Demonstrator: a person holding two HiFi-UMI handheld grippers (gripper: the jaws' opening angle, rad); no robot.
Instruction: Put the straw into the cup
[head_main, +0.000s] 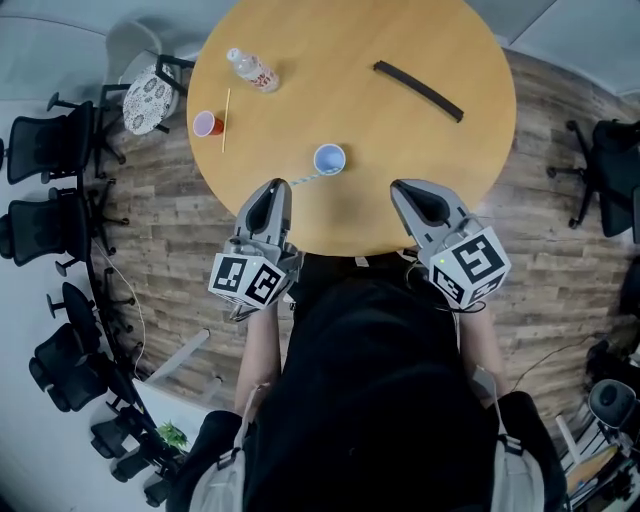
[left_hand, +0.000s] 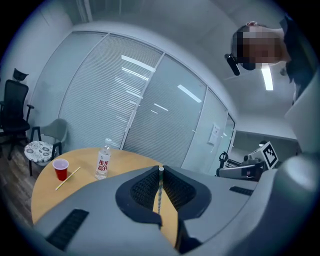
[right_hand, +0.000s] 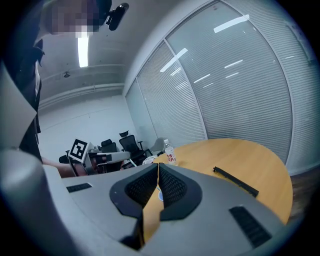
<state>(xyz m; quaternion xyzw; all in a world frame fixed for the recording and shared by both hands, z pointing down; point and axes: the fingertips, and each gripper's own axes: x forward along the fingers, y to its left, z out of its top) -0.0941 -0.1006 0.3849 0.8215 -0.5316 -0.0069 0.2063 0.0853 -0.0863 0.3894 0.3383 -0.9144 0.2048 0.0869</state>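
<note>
Clamping the straw (left_hand: 159, 192), judged light, thin and easily crushed, by one end, the left gripper (left_hand: 160, 170) needs only gentle pressure; the right gripper (right_hand: 156, 172) sits closed, empty.

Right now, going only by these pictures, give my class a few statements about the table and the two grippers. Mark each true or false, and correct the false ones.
1. The left gripper is shut on a striped straw. True.
2. The right gripper holds the water bottle. False: its jaws are shut with nothing between them, and the bottle stands on the far part of the table.
3. A thin wooden stick lies beside the red cup. True.
4. The black strip lies right next to the red cup. False: it lies on the opposite, right side of the table, well apart from that cup.
</note>
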